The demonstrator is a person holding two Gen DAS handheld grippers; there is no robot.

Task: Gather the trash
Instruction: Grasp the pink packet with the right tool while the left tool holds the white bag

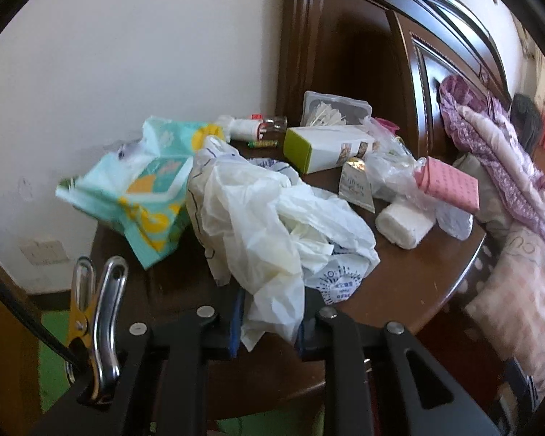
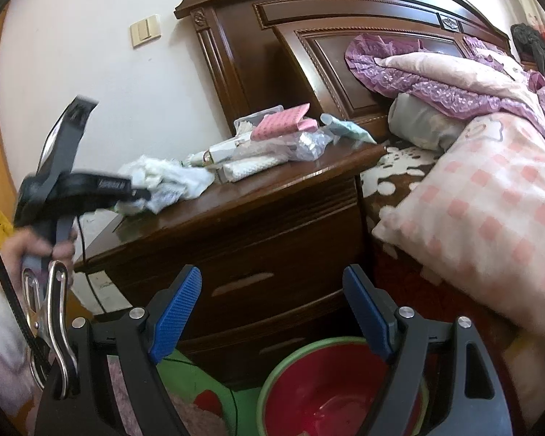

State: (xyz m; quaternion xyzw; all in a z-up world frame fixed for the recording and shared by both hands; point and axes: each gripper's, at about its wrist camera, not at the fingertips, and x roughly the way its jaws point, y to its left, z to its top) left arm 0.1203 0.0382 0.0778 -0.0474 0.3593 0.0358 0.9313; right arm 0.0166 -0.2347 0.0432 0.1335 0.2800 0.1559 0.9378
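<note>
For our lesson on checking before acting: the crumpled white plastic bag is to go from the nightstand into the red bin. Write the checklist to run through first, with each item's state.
1. Left gripper shut on the white plastic bag: ok.
2. Bag free of the nightstand: not ok, most of it lies on the top.
3. Bag clear of the neighbours: cannot tell, it lies against the green tissue pack.
4. Red bin open and in view: ok, below the right gripper.
5. Right gripper's fingers empty: ok, apart with nothing between them.
</note>
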